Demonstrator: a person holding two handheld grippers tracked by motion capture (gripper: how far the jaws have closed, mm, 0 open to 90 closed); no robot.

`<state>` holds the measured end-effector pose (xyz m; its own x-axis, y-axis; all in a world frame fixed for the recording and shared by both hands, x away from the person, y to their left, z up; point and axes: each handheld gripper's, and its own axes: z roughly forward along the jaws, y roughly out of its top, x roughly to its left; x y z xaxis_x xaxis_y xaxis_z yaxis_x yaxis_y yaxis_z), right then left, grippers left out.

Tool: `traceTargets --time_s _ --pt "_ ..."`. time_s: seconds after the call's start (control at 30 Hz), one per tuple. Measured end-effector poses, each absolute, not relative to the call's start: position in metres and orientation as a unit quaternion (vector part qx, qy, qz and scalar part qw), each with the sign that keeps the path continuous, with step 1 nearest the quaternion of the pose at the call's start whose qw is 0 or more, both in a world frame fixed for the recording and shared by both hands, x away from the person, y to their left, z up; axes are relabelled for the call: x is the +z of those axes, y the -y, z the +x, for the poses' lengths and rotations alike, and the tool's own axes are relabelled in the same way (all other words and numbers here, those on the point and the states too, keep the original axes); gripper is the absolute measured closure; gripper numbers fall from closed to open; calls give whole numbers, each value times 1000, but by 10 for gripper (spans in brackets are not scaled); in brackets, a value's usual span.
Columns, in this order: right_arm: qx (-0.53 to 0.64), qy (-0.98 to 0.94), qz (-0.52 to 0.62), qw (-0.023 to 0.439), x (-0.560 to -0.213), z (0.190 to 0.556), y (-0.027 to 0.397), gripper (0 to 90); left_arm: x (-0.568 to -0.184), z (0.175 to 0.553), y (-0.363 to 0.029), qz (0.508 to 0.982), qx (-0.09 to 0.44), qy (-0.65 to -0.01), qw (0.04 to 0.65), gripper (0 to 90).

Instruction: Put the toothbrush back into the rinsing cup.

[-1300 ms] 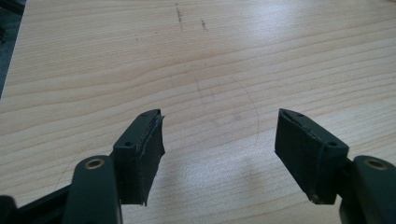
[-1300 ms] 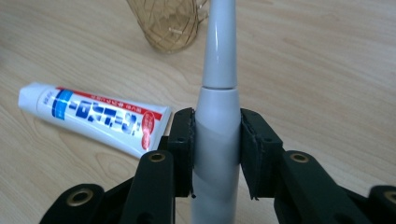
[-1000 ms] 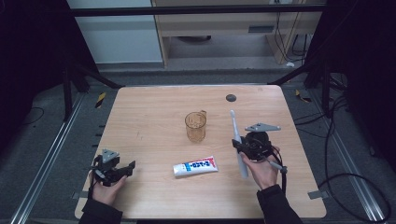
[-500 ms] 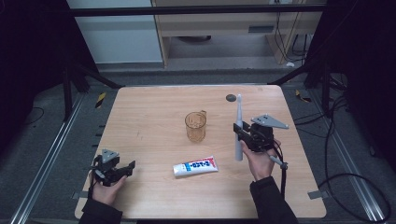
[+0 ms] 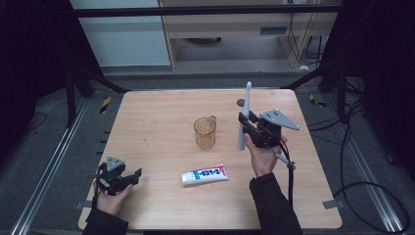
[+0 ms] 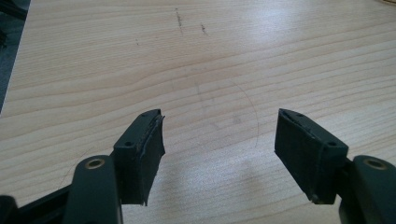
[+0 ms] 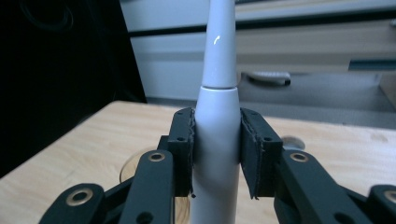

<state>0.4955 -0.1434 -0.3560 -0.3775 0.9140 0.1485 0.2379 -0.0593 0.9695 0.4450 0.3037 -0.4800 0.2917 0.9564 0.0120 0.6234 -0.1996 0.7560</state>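
Note:
My right gripper (image 5: 244, 122) is shut on a white electric toothbrush (image 5: 243, 117), which stands nearly upright above the table, brush end up. In the right gripper view the toothbrush (image 7: 216, 135) is clamped between the two black jaws of that gripper (image 7: 216, 154). An amber transparent cup (image 5: 205, 132) with a handle stands at the table's middle, just left of the toothbrush. A toothpaste tube (image 5: 204, 174) lies flat in front of the cup. My left gripper (image 5: 128, 177) rests near the front left corner, open, with bare wood between the jaws of this gripper (image 6: 218, 140).
A small dark round disc (image 5: 240, 102) lies on the wooden table (image 5: 151, 117) behind the toothbrush. Black frame rails and cables surround the table, with a cabinet beyond the far edge.
The right gripper has lifted the toothbrush and swung it from slanted to nearly upright, moving back and toward the cup. The left gripper has stayed put.

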Motion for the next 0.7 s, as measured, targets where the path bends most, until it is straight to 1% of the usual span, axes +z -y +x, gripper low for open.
traceTargets --time_s 0.27,0.7 --pt "584 -588 457 323 -352 509 127 676 -480 446 -304 731 252 -540 332 319" --pt "610 -564 443 338 -342 533 102 675 -480 446 -305 730 252 -540 334 319"
